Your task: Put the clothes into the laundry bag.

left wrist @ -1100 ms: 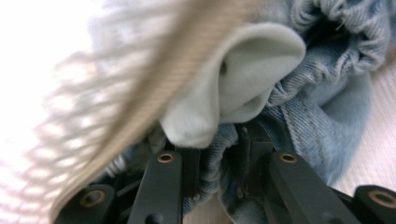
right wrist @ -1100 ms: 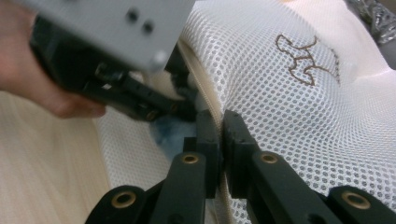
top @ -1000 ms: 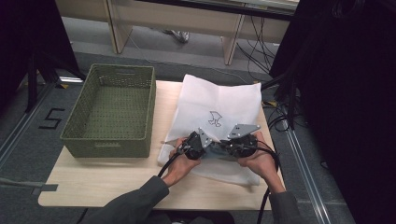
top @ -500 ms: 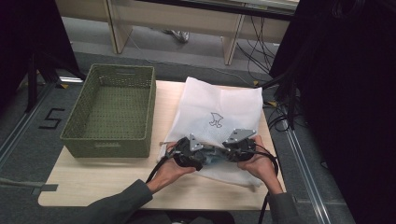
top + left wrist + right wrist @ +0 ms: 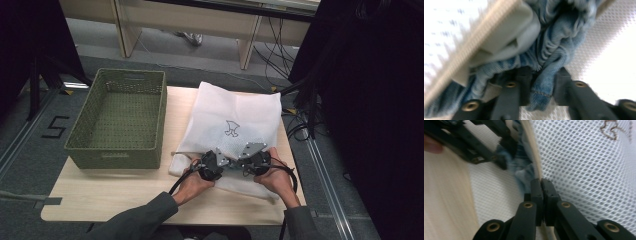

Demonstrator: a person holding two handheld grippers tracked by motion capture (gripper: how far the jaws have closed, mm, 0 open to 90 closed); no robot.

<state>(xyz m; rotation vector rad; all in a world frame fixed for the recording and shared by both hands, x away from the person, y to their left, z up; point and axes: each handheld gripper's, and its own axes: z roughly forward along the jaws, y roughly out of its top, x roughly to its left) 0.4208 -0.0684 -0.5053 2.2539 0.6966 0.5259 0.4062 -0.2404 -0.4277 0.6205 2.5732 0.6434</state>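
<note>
A white mesh laundry bag [image 5: 235, 125] lies on the right half of the pale wooden tabletop [image 5: 115, 192], reaching its far edge. The left gripper [image 5: 541, 85] pinches a crumpled blue denim garment [image 5: 554, 47] at the bag's near opening. The right gripper [image 5: 541, 185] is clamped on the bag's cream zipper edge [image 5: 534, 157]. A green woven basket [image 5: 117, 120] sits at the left edge.

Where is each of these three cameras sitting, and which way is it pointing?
High view: above the person's side, looking forward and down on the table, basket and mesh bag; forearms and hands enter from below.
Left gripper view: rides the left hand-held gripper, looking along its jaws at denim.
Right gripper view: rides the right hand-held gripper, jaws shut on the bag's edge.
Shared: both gripper views show the denim and white mesh.
</note>
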